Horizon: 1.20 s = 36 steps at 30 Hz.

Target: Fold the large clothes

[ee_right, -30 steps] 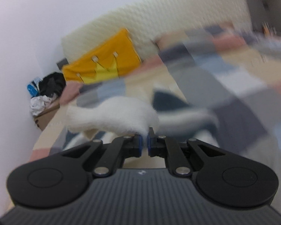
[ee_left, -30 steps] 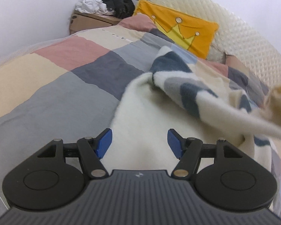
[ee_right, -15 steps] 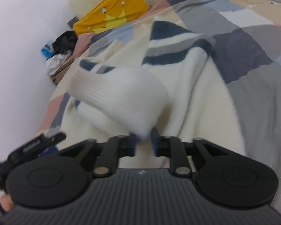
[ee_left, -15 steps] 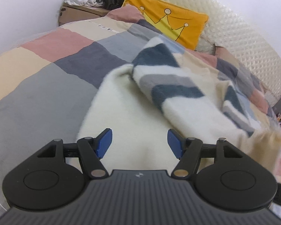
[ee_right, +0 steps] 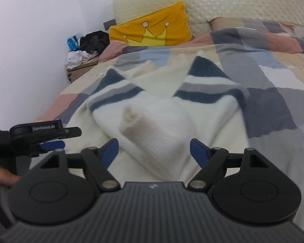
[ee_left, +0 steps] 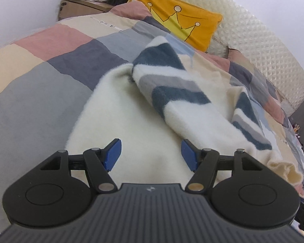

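Right gripper (ee_right: 154,148) jaws have just been opening; the blurred sweater (ee_right: 156,121) cuff lies between them, unclamped. Left gripper (ee_left: 151,154) jaws apart over cream knit. Sweater's near hem hidden beneath both.

Bed (ee_right: 273,81) under a patchwork quilt (ee_left: 50,81), cream striped sweater (ee_left: 131,111) and yellow crown pillow (ee_right: 152,30) on top.
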Tool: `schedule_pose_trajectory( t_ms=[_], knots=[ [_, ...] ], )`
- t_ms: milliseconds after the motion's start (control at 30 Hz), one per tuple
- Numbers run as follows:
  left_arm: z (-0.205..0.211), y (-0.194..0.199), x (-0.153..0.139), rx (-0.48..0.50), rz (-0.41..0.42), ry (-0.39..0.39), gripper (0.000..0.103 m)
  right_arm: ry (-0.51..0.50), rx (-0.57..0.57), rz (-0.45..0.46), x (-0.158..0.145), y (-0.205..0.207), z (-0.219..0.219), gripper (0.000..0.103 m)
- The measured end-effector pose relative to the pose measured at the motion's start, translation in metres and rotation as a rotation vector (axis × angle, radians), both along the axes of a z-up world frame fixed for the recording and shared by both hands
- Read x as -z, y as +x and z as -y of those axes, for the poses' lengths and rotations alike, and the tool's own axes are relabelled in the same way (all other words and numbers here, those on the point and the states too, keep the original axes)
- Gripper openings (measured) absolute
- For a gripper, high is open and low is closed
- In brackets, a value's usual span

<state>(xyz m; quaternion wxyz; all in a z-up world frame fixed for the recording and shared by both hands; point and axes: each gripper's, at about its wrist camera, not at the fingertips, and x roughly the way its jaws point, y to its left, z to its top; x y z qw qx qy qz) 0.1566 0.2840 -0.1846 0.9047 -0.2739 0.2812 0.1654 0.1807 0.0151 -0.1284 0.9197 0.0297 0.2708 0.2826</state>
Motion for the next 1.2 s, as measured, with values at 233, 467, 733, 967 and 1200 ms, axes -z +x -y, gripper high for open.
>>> schedule_pose_trajectory(
  t_ms=[233, 467, 733, 967, 1200],
  knots=[
    [-0.003, 0.011, 0.011, 0.016, -0.027, -0.014, 0.07, -0.012, 0.14, 0.112, -0.004, 0.007, 0.0, 0.064],
    [-0.005, 0.011, 0.011, 0.014, -0.018, -0.025, 0.07, 0.095, 0.319, -0.024, 0.007, 0.024, 0.045, 0.02],
    [-0.007, 0.01, 0.013, -0.002, -0.028, -0.024, 0.07, 0.239, 0.5, -0.31, 0.044, 0.043, 0.086, 0.041],
    [-0.008, 0.009, 0.013, -0.016, -0.033, -0.009, 0.07, 0.219, 0.558, -0.263, 0.033, 0.04, 0.089, 0.071],
    [-0.01, 0.009, 0.011, -0.042, -0.032, 0.013, 0.07, 0.134, 0.499, -0.008, -0.004, 0.03, 0.082, 0.071]
  ],
)
